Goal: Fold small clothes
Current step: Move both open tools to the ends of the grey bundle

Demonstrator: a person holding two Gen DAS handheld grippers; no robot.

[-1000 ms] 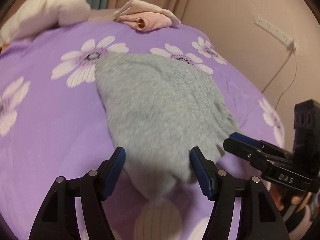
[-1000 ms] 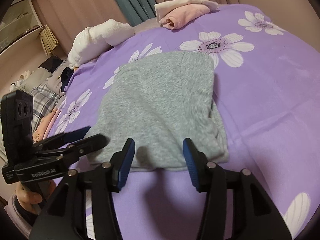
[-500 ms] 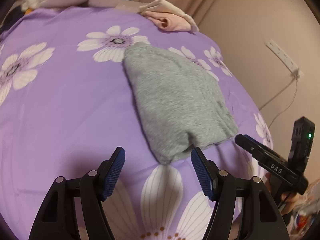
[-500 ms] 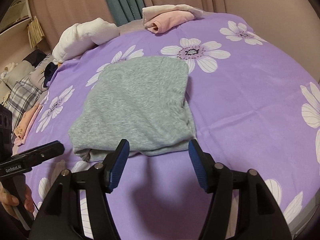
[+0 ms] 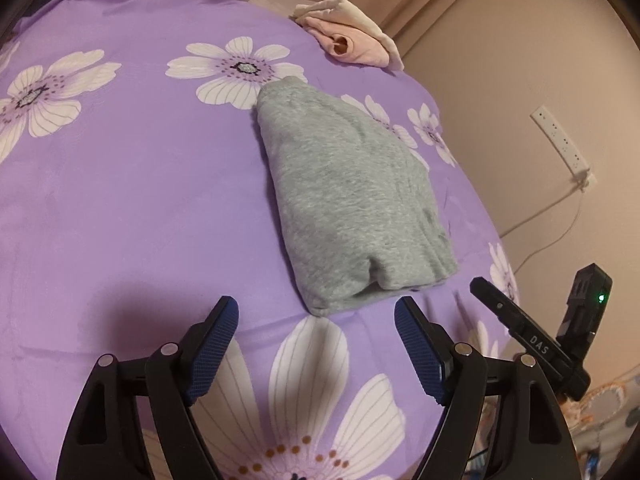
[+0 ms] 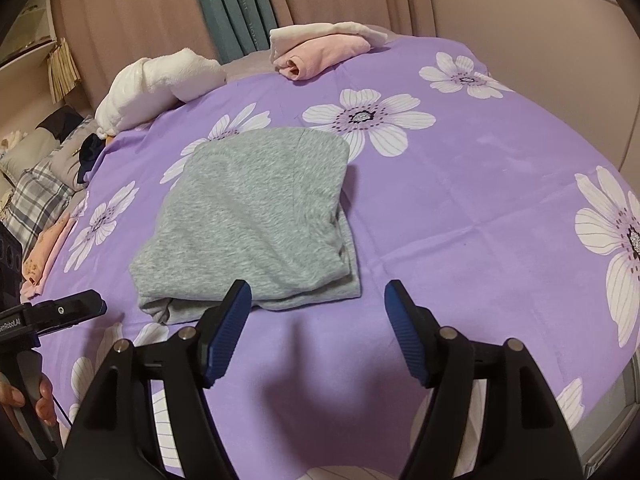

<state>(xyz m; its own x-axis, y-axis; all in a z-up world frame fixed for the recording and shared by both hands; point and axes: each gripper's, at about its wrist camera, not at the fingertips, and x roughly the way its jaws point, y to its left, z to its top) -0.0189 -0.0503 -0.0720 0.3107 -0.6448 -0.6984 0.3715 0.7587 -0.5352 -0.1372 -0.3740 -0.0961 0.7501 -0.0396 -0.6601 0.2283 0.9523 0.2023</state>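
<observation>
A: Bedspread (image 6: 460, 208), purple with white flowers; grey garment (image 6: 256, 216) lying folded near its middle; pink-and-cream bundle (image 6: 320, 54) at the far edge.

B: Grippers?

A: Left gripper (image 5: 316, 340) and right gripper (image 6: 318, 320), both just short of the garment's near edge, jaws opening, nothing between them.

B: Step?

A: Fold looks finished and released. Next, probably, setting this piece aside or fetching another.
</observation>
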